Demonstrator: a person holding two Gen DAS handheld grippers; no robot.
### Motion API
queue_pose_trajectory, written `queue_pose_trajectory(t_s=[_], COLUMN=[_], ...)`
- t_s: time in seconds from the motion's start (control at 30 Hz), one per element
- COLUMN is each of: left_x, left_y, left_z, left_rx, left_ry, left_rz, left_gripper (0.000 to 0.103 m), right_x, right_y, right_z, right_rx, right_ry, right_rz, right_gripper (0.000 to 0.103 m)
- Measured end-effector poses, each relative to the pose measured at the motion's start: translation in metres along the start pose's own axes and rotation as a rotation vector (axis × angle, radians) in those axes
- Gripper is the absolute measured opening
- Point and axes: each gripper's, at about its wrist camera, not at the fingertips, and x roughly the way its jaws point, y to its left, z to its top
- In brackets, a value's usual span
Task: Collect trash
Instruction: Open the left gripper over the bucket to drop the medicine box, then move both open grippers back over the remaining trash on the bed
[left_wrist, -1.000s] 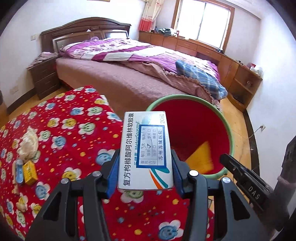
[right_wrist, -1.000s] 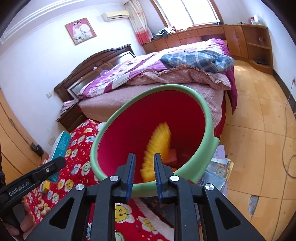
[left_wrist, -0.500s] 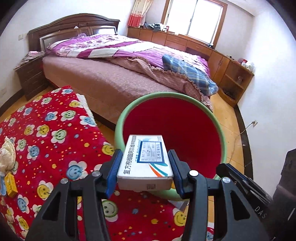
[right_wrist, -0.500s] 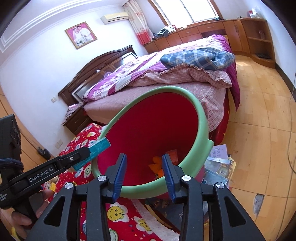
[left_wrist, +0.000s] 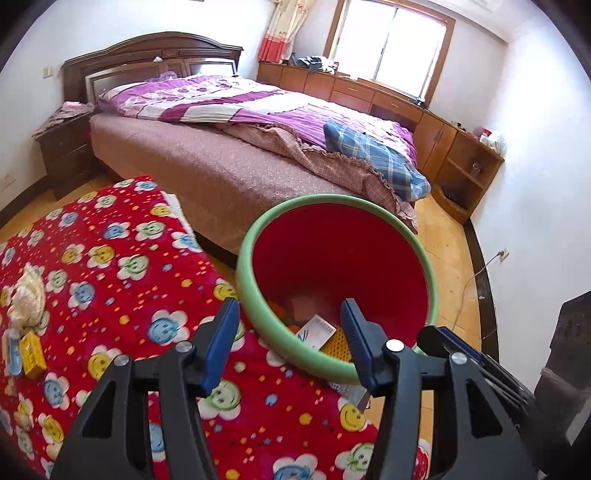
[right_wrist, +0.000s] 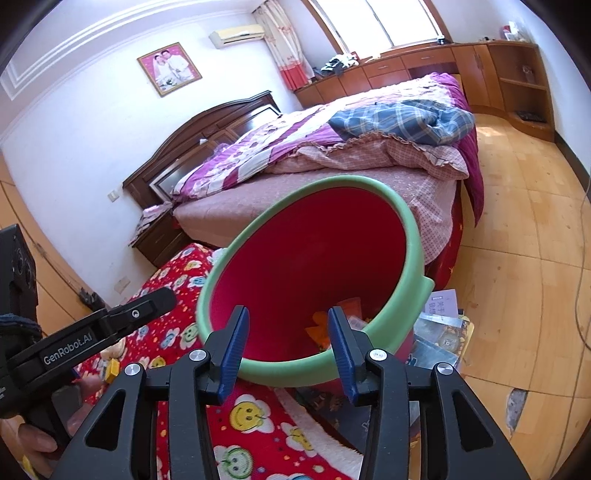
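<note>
The left gripper (left_wrist: 290, 341) sits low in the middle of the left wrist view. Its jaws are opening and nothing is between them. Just past them stands the red bin (left_wrist: 430, 280) with a green rim. A white box (left_wrist: 314, 330) lies at the bottom of the bin, beside a yellow thing (left_wrist: 338, 345) and some orange bits.

Only this view shows the trash left on the red flower blanket (left_wrist: 110, 273): a small yellow box (left_wrist: 32, 354) and a crumpled wad (left_wrist: 26, 295) at the left edge.

The right gripper (right_wrist: 288, 349) is low in the middle of the right wrist view. Its jaws are opening too, with nothing in them. From here the bin (right_wrist: 406, 229) fills the middle, with orange scraps (right_wrist: 321, 328) inside, but the white box is hidden. Only this view shows papers (right_wrist: 439, 328) on the floor by the bin, at lower right, and a hand (right_wrist: 33, 443) holding the left gripper's handle at lower left.
</note>
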Motion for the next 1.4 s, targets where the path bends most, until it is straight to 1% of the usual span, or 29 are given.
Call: queue_pose_trajectory(t_s=[0.2, 0.37, 0.57, 0.73, 0.97, 1.07, 1.3, 1.4], left_x=[-0.026, -0.05, -0.076, -0.093, -0.123, -0.134, -0.156, -0.161], left_y=[0.025, 0.058, 0.088, 0.114, 0.162, 0.176, 0.207, 0.224], left_z=[-0.008, -0.017, -0.035, -0.051, -0.07, -0.078, -0.088, -0.089], left_rx=[-0.037, -0.113, -0.16, -0.188, -0.308, -0.337, -0.376, -0.397], left_ry=[-0.021, -0.039, -0.051, -0.047, -0.056, -0.059, -0.067, -0.071], left_rz=[0.071, 0.148, 0.23, 0.293, 0.366, 0.387, 0.466, 0.516], left_gripper=[0.057, 0.057, 0.057, 0.057, 0.057, 0.057, 0.057, 0.057], right_x=[0.005, 0.004, 0.0, 0.001, 0.003, -0.001, -0.008, -0.006], right_y=[0.018, 0.032, 0.047, 0.058, 0.081, 0.091, 0.111, 0.116], right_z=[-0.008, -0.014, -0.023, -0.027, -0.037, -0.042, -0.052, -0.055], right_rx=[-0.016, -0.038, -0.049, -0.058, -0.089, -0.116, -0.154, -0.167], right_ry=[0.032, 0.044, 0.067, 0.077, 0.113, 0.115, 0.118, 0.128], right_rz=[0.047, 0.07, 0.103, 0.102, 0.113, 0.116, 0.127, 0.13], right_gripper=[0.047, 0.047, 0.047, 0.047, 0.048, 0.048, 0.048, 0.048])
